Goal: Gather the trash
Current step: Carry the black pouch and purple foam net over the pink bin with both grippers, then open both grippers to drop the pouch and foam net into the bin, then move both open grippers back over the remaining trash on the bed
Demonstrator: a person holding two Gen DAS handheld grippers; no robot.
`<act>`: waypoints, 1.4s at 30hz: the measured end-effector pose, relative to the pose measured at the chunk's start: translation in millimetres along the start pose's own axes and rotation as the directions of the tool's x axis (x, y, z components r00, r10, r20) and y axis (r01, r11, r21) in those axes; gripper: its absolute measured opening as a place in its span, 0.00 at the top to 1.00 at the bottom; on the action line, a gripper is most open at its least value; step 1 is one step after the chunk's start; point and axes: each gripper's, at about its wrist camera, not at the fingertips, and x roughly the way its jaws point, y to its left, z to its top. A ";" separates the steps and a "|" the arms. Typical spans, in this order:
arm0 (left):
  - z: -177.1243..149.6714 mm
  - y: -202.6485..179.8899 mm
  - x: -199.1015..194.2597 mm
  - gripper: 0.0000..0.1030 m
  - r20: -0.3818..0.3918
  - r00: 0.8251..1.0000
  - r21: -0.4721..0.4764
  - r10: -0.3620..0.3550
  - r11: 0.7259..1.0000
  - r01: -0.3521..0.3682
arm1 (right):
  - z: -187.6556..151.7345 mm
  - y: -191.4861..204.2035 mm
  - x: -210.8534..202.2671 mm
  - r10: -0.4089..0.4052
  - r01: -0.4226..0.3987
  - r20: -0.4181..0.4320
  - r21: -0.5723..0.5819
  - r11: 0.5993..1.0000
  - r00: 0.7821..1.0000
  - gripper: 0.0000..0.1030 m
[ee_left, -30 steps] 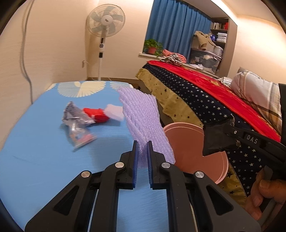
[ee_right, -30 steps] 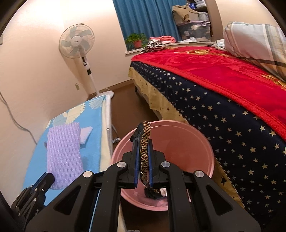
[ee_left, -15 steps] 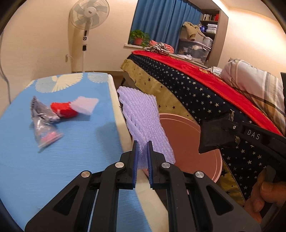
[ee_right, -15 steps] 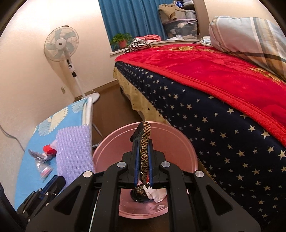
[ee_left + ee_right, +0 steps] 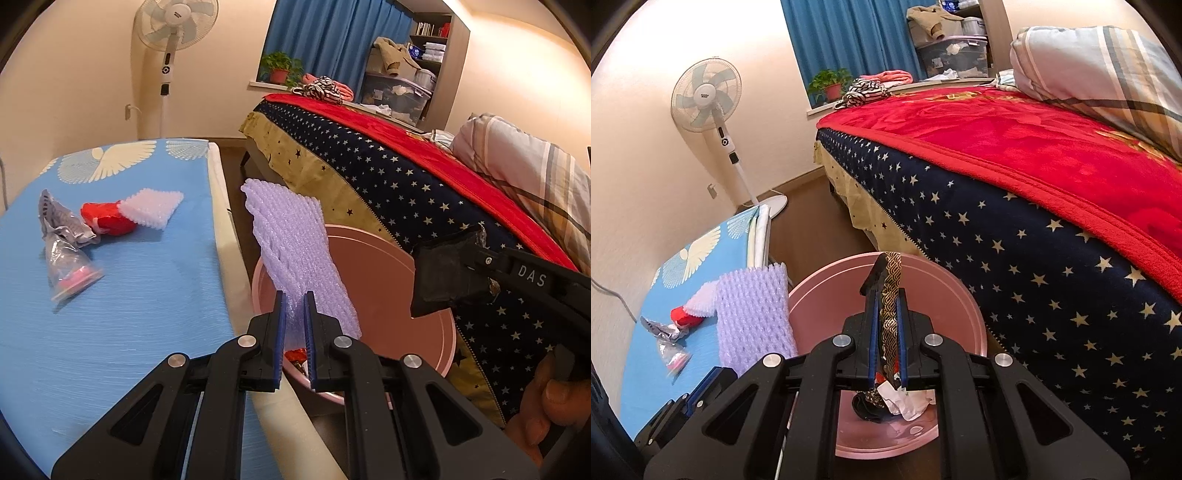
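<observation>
Left gripper [image 5: 293,306] pinches a purple foam net sleeve [image 5: 295,254] over the rim of the pink bin [image 5: 436,332], beside the blue ironing board [image 5: 129,295]. Right gripper [image 5: 885,306] clamps a black wrapper with a gold wave pattern [image 5: 891,295] above that bin. Only the right wrist view looks into the bin, showing crumpled white paper [image 5: 905,400] and dark scraps at the bottom. Only the left view shows the board's remaining litter sharply: a red wrapper [image 5: 107,219], white foam net [image 5: 153,206], silver packet [image 5: 61,221] and clear bag [image 5: 70,271]. "DAS" is printed on the other tool.
</observation>
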 end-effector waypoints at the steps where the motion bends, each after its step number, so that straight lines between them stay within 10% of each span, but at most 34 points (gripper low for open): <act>1: -0.1 -1.0 0.0 0.91 0.000 1.000 0.002 0.000 1.000 0.000 | 0.1 -0.5 -0.3 -0.001 0.001 0.000 0.001 1.000 1.000 0.91; 7: -0.1 -3.7 1.0 0.89 -0.007 1.000 0.004 -0.009 1.000 0.009 | -0.4 -0.6 -3.2 -0.016 0.016 0.007 0.005 1.000 1.000 0.88; 11: -0.4 -0.7 -1.3 0.68 -0.006 1.000 -0.012 -0.011 1.000 0.011 | -0.4 -7.1 -4.4 -0.038 0.038 0.003 0.048 0.998 0.999 0.48; 42: -1.3 101.1 -73.5 0.68 0.103 0.970 -0.191 0.219 0.962 -0.196 | -24.4 76.1 -26.0 0.205 -0.203 0.010 -0.104 0.974 0.979 0.51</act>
